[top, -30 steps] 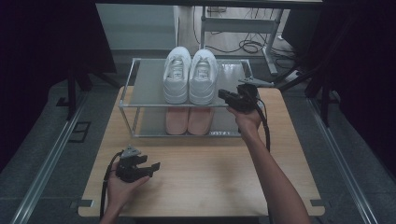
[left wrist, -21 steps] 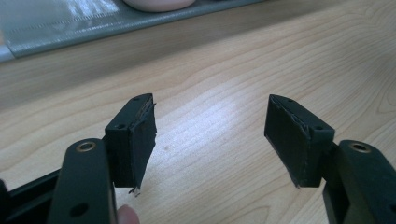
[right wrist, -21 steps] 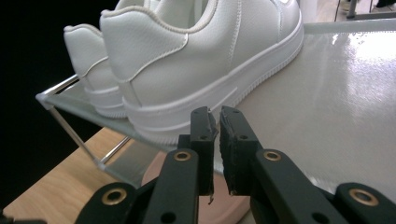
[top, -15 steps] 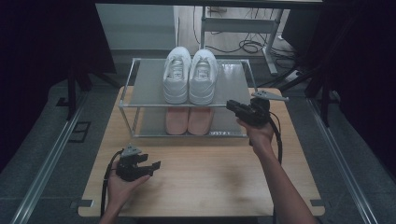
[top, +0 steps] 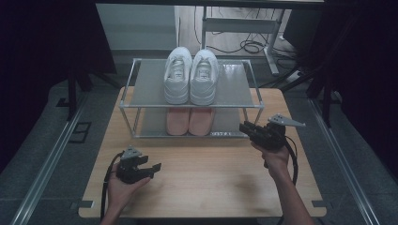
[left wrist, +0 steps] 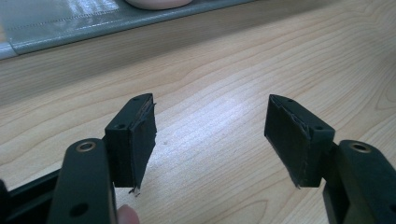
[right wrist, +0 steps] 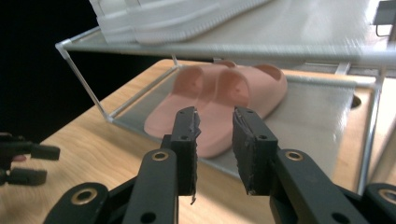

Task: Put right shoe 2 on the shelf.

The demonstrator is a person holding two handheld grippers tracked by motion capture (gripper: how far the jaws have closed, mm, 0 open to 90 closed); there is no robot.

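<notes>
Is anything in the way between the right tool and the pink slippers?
No. In the right gripper view, the right tool faces the pink slippers with only bare wood and shelf edge between.

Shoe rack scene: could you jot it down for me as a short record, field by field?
Top shelf: white sneakers, side by side
Bottom shelf: pink slippers
Rack: metal frame on wooden table
Right gripper: jaws have just been opening, nothing between them, facing the slippers
Left gripper: open, empty, low over the table
</notes>
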